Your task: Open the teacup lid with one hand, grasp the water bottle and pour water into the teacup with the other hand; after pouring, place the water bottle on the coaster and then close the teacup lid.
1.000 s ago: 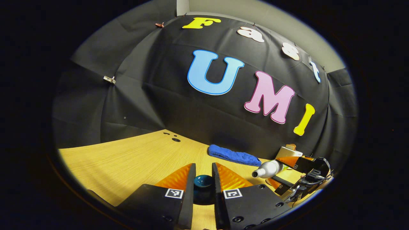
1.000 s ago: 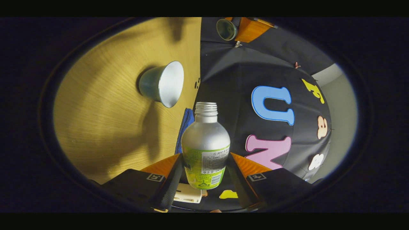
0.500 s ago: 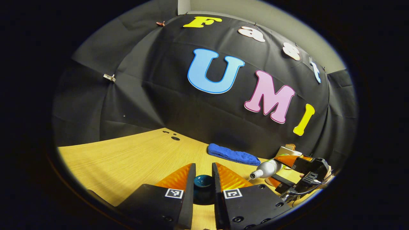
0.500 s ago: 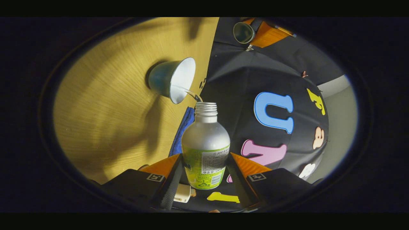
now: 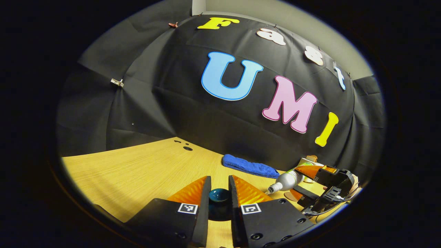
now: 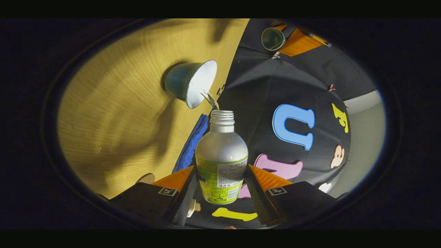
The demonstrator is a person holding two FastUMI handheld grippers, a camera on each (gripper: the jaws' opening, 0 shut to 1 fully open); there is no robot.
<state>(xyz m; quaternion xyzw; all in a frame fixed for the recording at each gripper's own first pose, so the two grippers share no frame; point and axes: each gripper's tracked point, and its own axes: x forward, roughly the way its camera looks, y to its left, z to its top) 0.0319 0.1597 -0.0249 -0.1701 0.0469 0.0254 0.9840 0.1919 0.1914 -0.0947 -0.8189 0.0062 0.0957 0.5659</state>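
Note:
My right gripper (image 6: 221, 168) is shut on a silver water bottle (image 6: 222, 151) with a green label, tipped over with its cap off. A thin stream of water (image 6: 211, 100) runs from its mouth into the open teal teacup (image 6: 191, 82) with a white inside, standing on the wooden table (image 6: 113, 113). My left gripper (image 5: 219, 187) is shut on the dark teal knob of the teacup lid (image 5: 219, 197), held up off the table. The lid (image 6: 273, 38) is also in the right gripper view, far off. In the left gripper view, the tilted bottle (image 5: 286, 180) is at right.
A folded blue cloth (image 5: 248, 166) lies by the back wall, close behind the teacup. A round tan coaster (image 6: 147, 178) peeks out beside my right finger. A small cream object (image 5: 306, 161) stands behind the bottle. Dark holes (image 5: 187, 148) mark the tabletop's far left.
The bottle has tipped further toward the teacup, and a stream of water now runs from its mouth into the cup. The left gripper has held the lid almost still.

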